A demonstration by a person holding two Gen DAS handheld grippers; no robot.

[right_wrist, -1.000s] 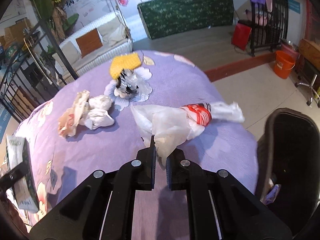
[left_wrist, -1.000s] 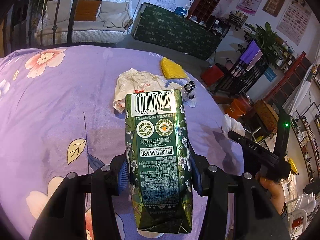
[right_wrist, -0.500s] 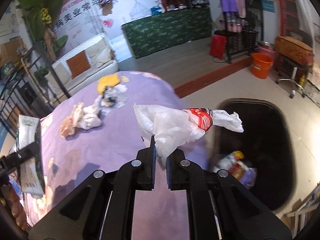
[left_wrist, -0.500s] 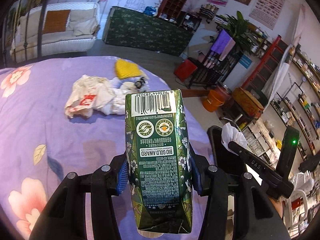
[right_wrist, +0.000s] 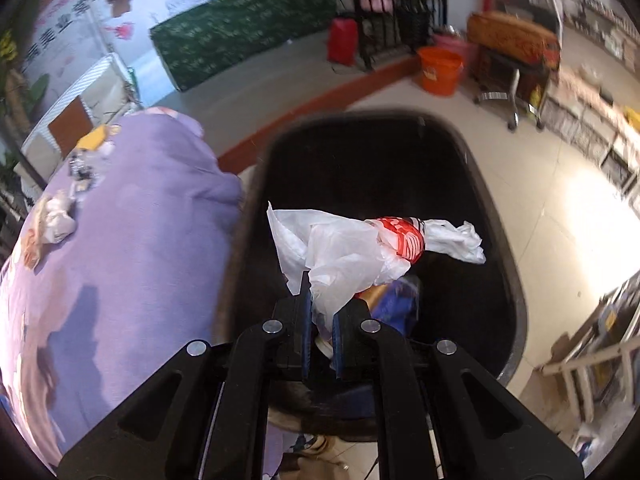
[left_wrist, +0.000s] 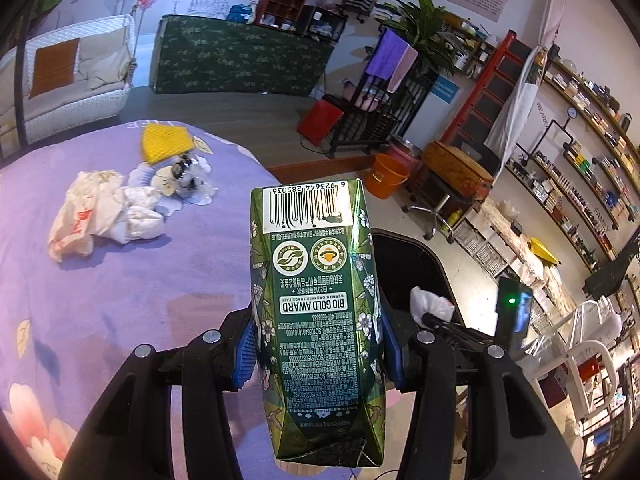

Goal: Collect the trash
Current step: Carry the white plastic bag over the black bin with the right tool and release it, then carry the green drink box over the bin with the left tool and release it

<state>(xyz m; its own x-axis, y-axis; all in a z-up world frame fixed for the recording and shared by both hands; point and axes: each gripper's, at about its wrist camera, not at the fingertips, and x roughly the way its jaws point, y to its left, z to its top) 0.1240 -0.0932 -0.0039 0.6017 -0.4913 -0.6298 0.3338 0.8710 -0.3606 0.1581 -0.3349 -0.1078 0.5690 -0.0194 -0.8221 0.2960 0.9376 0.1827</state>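
My left gripper (left_wrist: pixel 316 356) is shut on a green drink carton (left_wrist: pixel 316 308), held upright over the edge of the purple flowered bed cover (left_wrist: pixel 120 280). My right gripper (right_wrist: pixel 322 328) is shut on a crumpled white plastic bag with red print (right_wrist: pixel 360 248), which hangs above the open black trash bin (right_wrist: pixel 500 240). Wrappers lie in the bottom of the bin. In the left wrist view the bin (left_wrist: pixel 420 260) shows behind the carton, with the right gripper (left_wrist: pixel 440 320) and its white bag over it.
Crumpled bags and paper (left_wrist: pixel 100 212), a yellow sponge (left_wrist: pixel 164 144) and a clear wrapper (left_wrist: pixel 188 176) lie on the bed. An orange bucket (right_wrist: pixel 440 70), a stool (right_wrist: pixel 508 92) and a red bag (right_wrist: pixel 342 40) stand on the floor beyond the bin.
Both grippers have swung right, off the bed toward the bin. The white bag was above the bed cover and now hangs over the bin opening. The carton stays gripped.
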